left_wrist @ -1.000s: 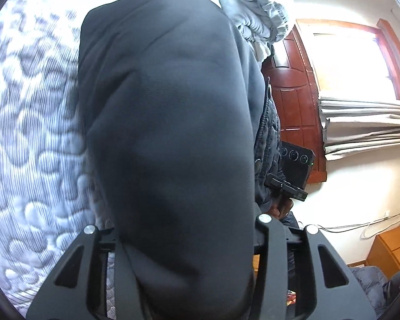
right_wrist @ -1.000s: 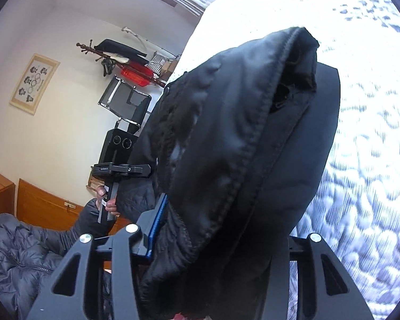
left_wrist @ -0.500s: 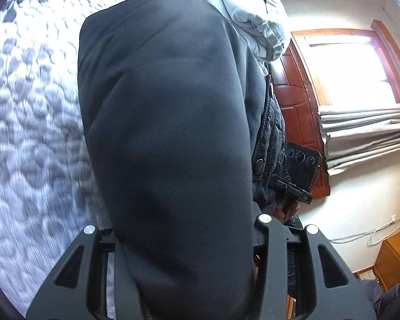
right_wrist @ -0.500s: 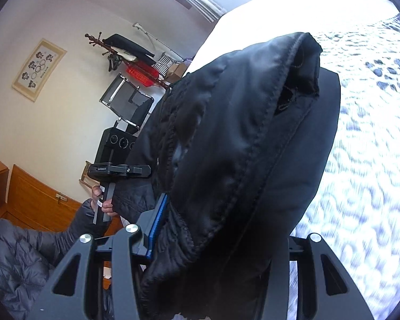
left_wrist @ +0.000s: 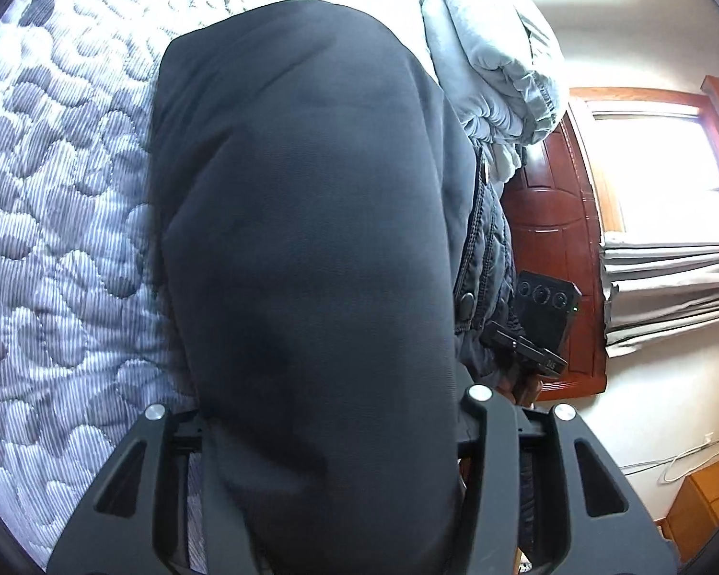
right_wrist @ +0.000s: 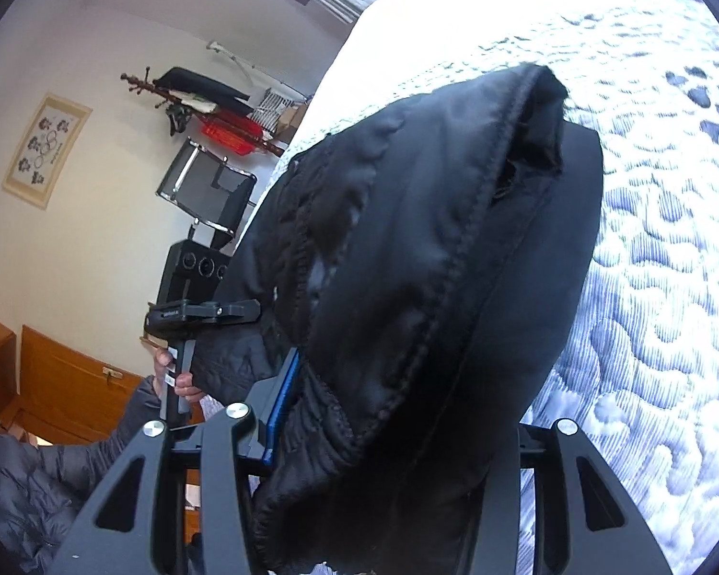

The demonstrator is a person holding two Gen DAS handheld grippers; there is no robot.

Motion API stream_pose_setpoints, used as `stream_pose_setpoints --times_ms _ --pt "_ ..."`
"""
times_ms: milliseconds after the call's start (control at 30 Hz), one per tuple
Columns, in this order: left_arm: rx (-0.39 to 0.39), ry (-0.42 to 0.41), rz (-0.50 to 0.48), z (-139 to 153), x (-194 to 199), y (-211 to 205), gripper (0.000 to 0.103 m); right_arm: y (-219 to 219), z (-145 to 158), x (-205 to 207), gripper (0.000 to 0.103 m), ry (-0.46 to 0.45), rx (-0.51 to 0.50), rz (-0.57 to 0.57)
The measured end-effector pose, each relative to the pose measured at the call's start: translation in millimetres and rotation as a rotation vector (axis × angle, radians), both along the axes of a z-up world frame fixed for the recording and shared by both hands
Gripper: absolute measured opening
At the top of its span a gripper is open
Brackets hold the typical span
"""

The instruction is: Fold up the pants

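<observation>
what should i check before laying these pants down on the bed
1. Left gripper has pants between its jaws: ok, though the jaws are opening.
2. Right gripper has the bunched waistband between its jaws: ok.
3. Quilted bed below the fabric is bare: ok where visible.
4. Grey bedding lies clear of the pants: cannot tell.
5. Fabric hangs flat, no twist: cannot tell, it fills both views.

We have carried the pants (left_wrist: 311, 263) forward over the quilted mattress (left_wrist: 62, 239); our left gripper (left_wrist: 340, 503) is opening, cloth between its jaws.
</observation>
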State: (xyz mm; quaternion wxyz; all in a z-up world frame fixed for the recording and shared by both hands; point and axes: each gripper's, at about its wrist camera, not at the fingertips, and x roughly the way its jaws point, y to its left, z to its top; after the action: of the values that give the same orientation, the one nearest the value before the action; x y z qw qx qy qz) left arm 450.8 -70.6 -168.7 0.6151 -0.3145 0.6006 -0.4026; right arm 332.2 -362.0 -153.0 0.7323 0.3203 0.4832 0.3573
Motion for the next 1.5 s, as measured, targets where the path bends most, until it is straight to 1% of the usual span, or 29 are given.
stream_pose_setpoints --times_ms 67,167,267,433,667,733,800,867,933,1000,1033,1067,1133,1167,1200,1233,1300,1367,1400,1433,1467,1500 --pt "0.003 0.002 0.0 -8 -2 8 0.049 0 -3 1 0.049 0.013 0.007 -0.007" --pt "0.009 0.005 -0.002 -15 -4 8 0.053 -3 -14 0 0.052 0.036 0.021 -0.025" --pt "0.009 0.005 -0.006 -20 -4 7 0.057 -5 -22 -3 0.053 0.04 0.037 -0.042" --pt "0.012 -0.003 -0.031 -21 -3 4 0.057 -11 -34 -7 0.056 0.045 0.074 -0.064" --pt "0.006 -0.01 -0.023 -22 -4 4 0.059 -19 -45 -7 0.057 0.056 0.102 -0.074" --pt "0.007 -0.009 -0.016 -22 -5 5 0.06 -20 -45 -6 0.062 0.062 0.103 -0.072" --pt "0.008 -0.008 -0.013 -22 -6 6 0.061 -20 -44 -4 0.063 0.068 0.101 -0.068" --pt "0.01 -0.009 -0.01 -22 -6 7 0.063 -24 -44 -5 0.066 0.07 0.093 -0.07" --pt "0.019 -0.008 -0.007 -22 -7 8 0.065 -31 -44 -9 0.072 0.075 0.098 -0.08" --pt "0.018 0.001 -0.003 -23 -7 10 0.067 -41 -45 -15 0.072 0.075 0.109 -0.101" --pt "0.02 0.001 -0.003 -23 -7 11 0.07 -42 -44 -17 0.072 0.075 0.108 -0.108" --pt "0.041 0.002 0.004 -23 -8 13 0.075 -46 -43 -21 0.073 0.076 0.108 -0.117" --pt "0.052 -0.007 0.013 -20 -9 17 0.077 -51 -41 -27 0.074 0.073 0.105 -0.138" --pt "0.061 -0.015 0.017 -19 -11 21 0.079 -54 -39 -31 0.074 0.071 0.103 -0.149" --pt "0.08 -0.023 0.03 -16 -13 27 0.085 -57 -37 -36 0.076 0.068 0.104 -0.164" --pt "0.09 -0.028 0.04 -14 -14 31 0.087 -60 -36 -40 0.077 0.066 0.099 -0.176" --pt "0.108 -0.042 0.066 -9 -19 43 0.088 -65 -31 -50 0.077 0.061 0.09 -0.211" --pt "0.142 -0.056 0.107 -4 -27 58 0.089 -68 -26 -61 0.077 0.051 0.074 -0.245" --pt "0.161 -0.065 0.125 -1 -30 64 0.09 -70 -23 -68 0.077 0.046 0.046 -0.269" --pt "0.201 -0.087 0.151 4 -35 69 0.09 -70 -20 -74 0.077 0.046 0.015 -0.29" --pt "0.252 -0.125 0.174 12 -42 73 0.091 -70 -17 -81 0.077 0.045 -0.013 -0.309" --pt "0.287 -0.153 0.187 18 -46 75 0.094 -69 -13 -87 0.078 0.043 -0.042 -0.33"
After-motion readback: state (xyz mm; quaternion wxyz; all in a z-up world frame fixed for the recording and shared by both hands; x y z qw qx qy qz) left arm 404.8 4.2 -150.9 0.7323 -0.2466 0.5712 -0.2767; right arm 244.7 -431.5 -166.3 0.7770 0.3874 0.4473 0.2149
